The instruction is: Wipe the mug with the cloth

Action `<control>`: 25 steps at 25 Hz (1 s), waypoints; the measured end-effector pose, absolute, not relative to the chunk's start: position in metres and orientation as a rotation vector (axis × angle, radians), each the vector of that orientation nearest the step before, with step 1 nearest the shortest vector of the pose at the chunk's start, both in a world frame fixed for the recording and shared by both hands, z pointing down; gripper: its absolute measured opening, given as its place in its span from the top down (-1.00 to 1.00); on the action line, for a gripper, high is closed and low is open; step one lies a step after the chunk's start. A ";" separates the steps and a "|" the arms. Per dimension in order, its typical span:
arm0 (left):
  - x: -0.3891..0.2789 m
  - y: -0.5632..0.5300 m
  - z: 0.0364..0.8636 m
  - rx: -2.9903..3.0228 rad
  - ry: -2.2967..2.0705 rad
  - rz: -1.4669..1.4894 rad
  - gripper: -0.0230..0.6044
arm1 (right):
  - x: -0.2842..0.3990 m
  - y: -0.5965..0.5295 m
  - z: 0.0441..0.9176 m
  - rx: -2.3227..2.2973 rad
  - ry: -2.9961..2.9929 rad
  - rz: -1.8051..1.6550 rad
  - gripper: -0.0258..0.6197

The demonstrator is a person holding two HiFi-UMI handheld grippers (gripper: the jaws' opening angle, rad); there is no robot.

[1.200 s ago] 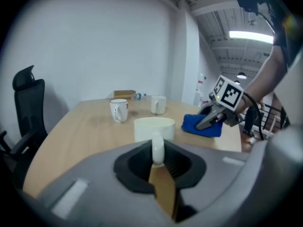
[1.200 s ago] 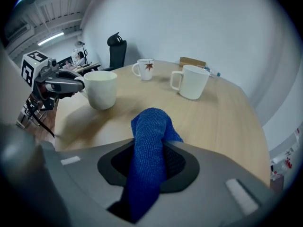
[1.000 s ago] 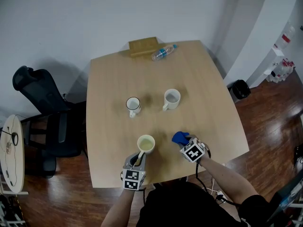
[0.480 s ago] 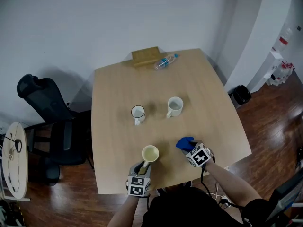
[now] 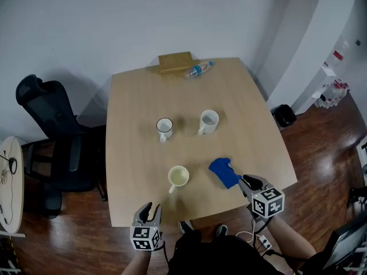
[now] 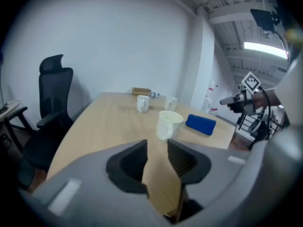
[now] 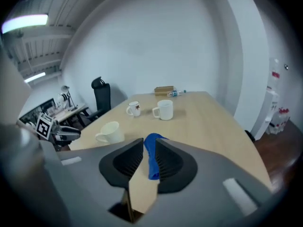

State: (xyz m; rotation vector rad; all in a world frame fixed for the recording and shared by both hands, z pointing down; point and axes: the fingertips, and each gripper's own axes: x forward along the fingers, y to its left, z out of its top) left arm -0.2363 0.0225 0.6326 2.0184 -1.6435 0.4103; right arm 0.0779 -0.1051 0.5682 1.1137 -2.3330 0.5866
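Observation:
The cream mug (image 5: 178, 177) stands upright near the table's front edge, also visible as the mug (image 6: 168, 124) and the mug (image 7: 110, 132). The blue cloth (image 5: 223, 171) lies on the table to its right, touched by neither gripper. My left gripper (image 5: 149, 209) hangs just off the front edge, short of the mug. Its jaws have just been opening, and my left gripper (image 6: 157, 145) holds nothing. My right gripper (image 5: 248, 180) is raised off the front right corner, apart from the cloth (image 6: 200, 124). Its jaws have just closed with nothing between them.
Two more white mugs (image 5: 164, 127) (image 5: 209, 121) stand mid-table. A plastic bottle (image 5: 198, 69) and a wooden box (image 5: 175, 62) lie at the far edge. A black office chair (image 5: 51, 130) stands left of the table, a dark bin (image 5: 284, 114) to the right.
My left gripper let go of the cream mug's handle and drew back off the table edge. My right gripper released the blue cloth and pulled back and up to the right.

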 end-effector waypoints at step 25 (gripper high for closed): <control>0.018 0.200 0.450 2.342 -1.703 0.130 0.58 | 0.144 0.127 0.452 0.990 -2.790 0.128 0.67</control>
